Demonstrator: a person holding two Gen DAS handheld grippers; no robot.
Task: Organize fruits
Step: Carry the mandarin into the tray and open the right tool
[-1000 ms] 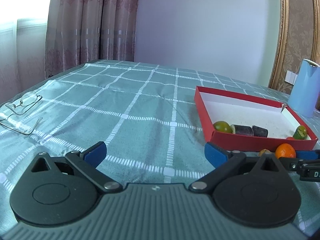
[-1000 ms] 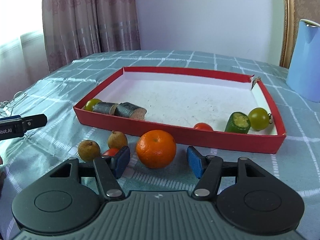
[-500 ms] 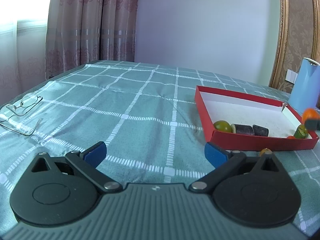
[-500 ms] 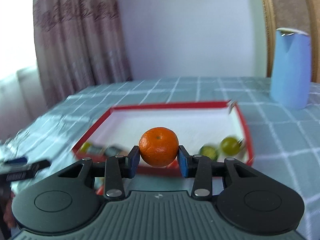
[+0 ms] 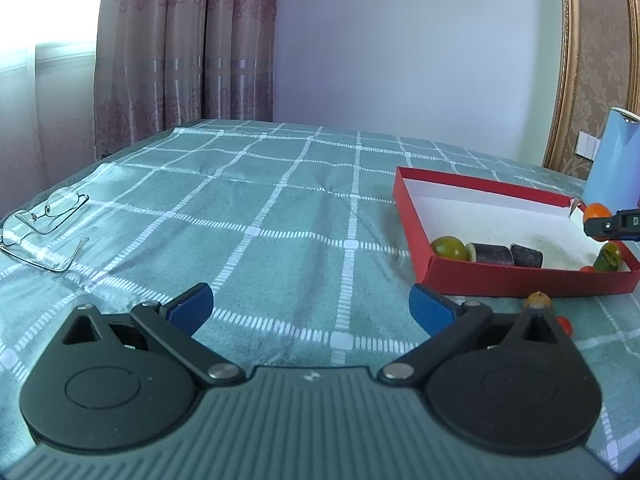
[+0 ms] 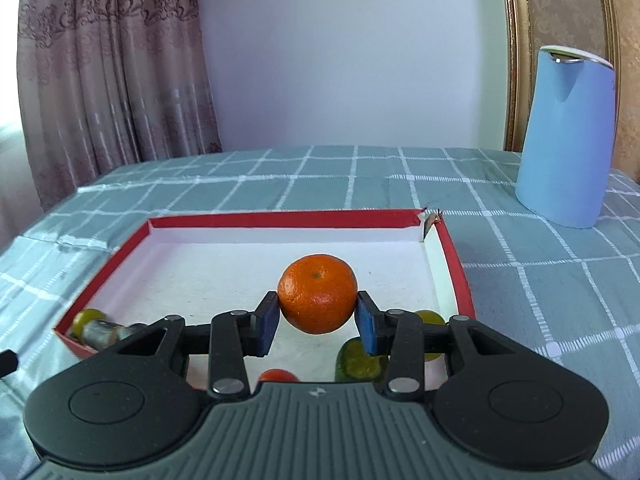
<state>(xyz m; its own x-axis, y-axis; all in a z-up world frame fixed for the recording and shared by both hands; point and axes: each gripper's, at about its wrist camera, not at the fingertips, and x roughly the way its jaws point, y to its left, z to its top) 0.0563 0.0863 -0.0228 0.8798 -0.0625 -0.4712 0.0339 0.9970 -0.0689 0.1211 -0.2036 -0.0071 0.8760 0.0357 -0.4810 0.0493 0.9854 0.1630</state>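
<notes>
Worktop (image 5: 280, 216) draped in teal checked cloth; curtains (image 5: 184, 40) behind, blue jug (image 6: 568, 140) at right. Orange (image 6: 317, 293) clamped by right hand-held gripper (image 6: 317, 322) above red tray (image 6: 452, 256). Left hand-held gripper (image 5: 312, 308) held spread, empty.

— What does the left claw (image 5: 311, 307) look like?
— A ribbed grey plastic housing in the middle, with a round matt-black disc on each side, each bearing a faint embossed circle. Black angled link arms run forward, pinned with silver round-headed screws, ending in blue rectangular pads (image 5: 191, 308).
— And the right claw (image 6: 317, 322)?
— The same build: grey ribbed body with a small pale logo, black discs, triangular cut-outs in the arms, silver pivots, blue pads (image 6: 267, 323).
</notes>
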